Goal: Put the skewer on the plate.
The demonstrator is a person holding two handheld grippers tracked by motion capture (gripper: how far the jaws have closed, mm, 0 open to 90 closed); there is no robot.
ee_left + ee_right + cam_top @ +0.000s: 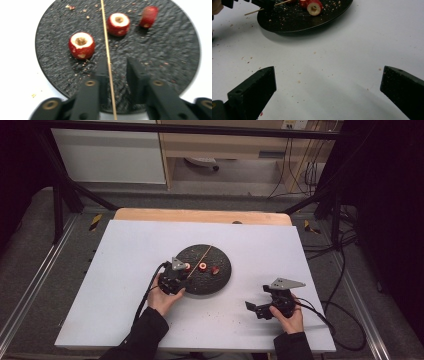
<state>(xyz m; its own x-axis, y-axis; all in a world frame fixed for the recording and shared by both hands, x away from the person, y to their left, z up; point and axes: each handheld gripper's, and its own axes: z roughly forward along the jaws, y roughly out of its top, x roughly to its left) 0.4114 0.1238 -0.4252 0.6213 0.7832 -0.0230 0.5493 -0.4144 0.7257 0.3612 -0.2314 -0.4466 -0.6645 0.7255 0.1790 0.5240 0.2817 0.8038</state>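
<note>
White table [150,310] is the stage, with the round black plate [222,280] sitting near its middle and crumbs scattered on and around it. On that plate lie three red fruit pieces: a cored one at the left [81,45], a second cored one [118,23] just past the stick, and a third, blurred piece [148,16] farther right. All three are loose, well apart from each other. The thin wooden skewer [108,57] lies bare across the plate, running straight between the jaws of the left gripper [116,71]; the jaws stand partly apart, the stick close by one pad but not pinched, as far as I can judge. Over at the near right edge, the right gripper [328,82] hovers above bare table, jaws spread wide, nothing between them. Judging by this, nothing is threaded on the skewer; if loading it is the job, all three pieces are left to do.
</note>
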